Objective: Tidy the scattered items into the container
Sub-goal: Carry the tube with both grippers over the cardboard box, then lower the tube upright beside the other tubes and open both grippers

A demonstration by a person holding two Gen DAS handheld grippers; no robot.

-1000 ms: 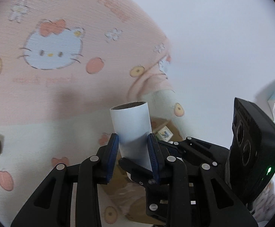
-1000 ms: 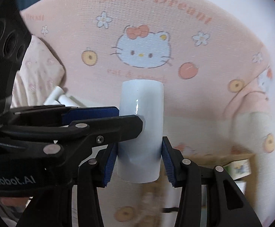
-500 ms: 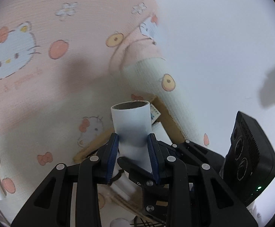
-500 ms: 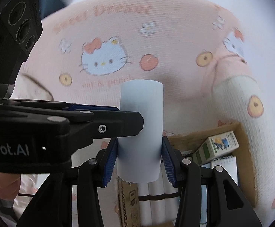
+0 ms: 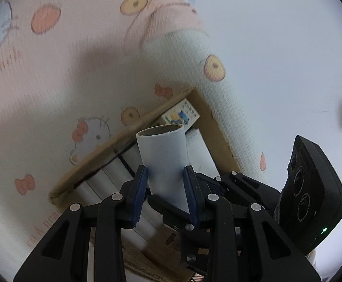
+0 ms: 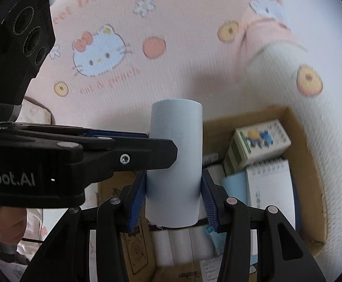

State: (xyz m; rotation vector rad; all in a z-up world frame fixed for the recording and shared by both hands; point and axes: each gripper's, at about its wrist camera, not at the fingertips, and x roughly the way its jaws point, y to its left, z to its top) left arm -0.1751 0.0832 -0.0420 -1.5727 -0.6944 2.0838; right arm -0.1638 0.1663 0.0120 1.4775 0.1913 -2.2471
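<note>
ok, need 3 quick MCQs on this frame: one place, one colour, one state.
1. Where is the small printed carton?
A. inside the cardboard box
B. on the blanket
C. in the left tongs

2. Colour of the pads on the right tongs?
A. red
B. blue
C. white

3. State of the pale tube?
A. lying in the box
B. held by one tongs
C. clamped by both tongs

Key: 1 A, it sits within the cardboard box walls. 2 B, blue ribbed pads flank the tube. 3 C, the left tongs grip it too.

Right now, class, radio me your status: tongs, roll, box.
Both tongs, left and right, shut on one white roll. Roll above open cardboard box. Box already part-filled.
</note>
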